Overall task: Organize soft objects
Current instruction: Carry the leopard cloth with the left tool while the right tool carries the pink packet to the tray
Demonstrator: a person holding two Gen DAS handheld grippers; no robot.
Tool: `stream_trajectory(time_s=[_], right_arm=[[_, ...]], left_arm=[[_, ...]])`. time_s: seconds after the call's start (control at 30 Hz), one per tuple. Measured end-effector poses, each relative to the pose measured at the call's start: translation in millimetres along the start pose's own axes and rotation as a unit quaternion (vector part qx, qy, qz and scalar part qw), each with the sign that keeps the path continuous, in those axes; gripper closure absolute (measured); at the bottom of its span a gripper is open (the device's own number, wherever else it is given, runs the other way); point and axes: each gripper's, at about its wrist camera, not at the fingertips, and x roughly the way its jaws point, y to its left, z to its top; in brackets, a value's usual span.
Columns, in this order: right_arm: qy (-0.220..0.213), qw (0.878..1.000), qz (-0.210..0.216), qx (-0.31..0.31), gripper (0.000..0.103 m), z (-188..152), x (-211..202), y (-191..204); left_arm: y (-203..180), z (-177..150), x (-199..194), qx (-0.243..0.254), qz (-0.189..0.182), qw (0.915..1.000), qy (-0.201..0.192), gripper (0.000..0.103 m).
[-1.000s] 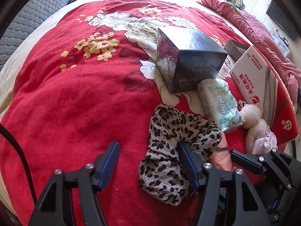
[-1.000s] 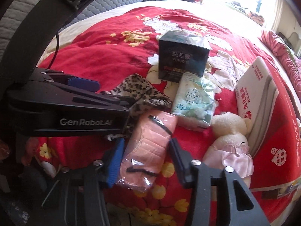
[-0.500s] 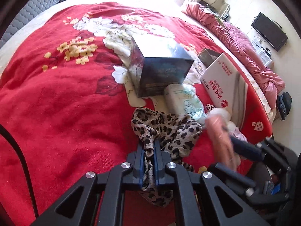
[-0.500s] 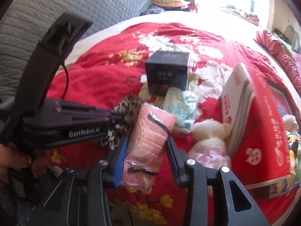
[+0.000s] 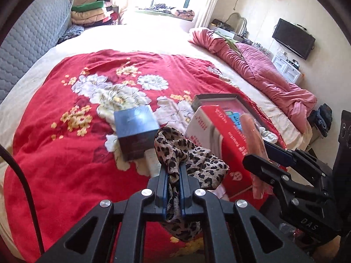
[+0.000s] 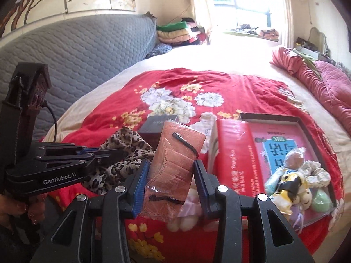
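Left tool (image 5: pixel 173 175) clenched on a crumpled leopard-print fabric scarf (image 5: pixel 186 153), lifted above the red floral bedspread (image 5: pixel 54 142), folds drooping on both sides of the pads. Behind it, a dark glossy cardboard box (image 5: pixel 136 131) resting on the bedspread. Right tool (image 6: pixel 172 175) grasping a salmon-pink face mask in clear plastic wrap (image 6: pixel 173 164), upright, black ear loop showing. Further right, a shallow red-lined open box (image 6: pixel 296 149) holding small plush toys (image 6: pixel 294 184) bunched at its near end.
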Motion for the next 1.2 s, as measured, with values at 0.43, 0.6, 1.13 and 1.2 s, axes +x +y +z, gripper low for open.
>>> stream_trajectory(time_s=[0.43, 0.6, 1.13, 1.2], right_arm=[[-0.075, 0.988, -0.082, 0.103, 0.061, 7, -69, -119], [-0.087, 0.983, -0.108, 0.123, 0.061, 4, -82, -152], [-0.093, 0.97, -0.141, 0.176, 0.061, -12, -84, -210], [-0.092, 0.969, -0.143, 0.182, 0.061, -14, -82, -214]], left_arm=[[-107, 52, 26, 0.057, -0.001, 0.9983, -0.007, 0.095], [-141, 60, 44, 0.079, -0.009, 0.9968, -0.002, 0.095], [-202, 63, 111, 0.131, -0.006, 0.9903, 0.046, 0.095], [-207, 61, 118, 0.138, -0.004, 0.989, 0.052, 0.095]])
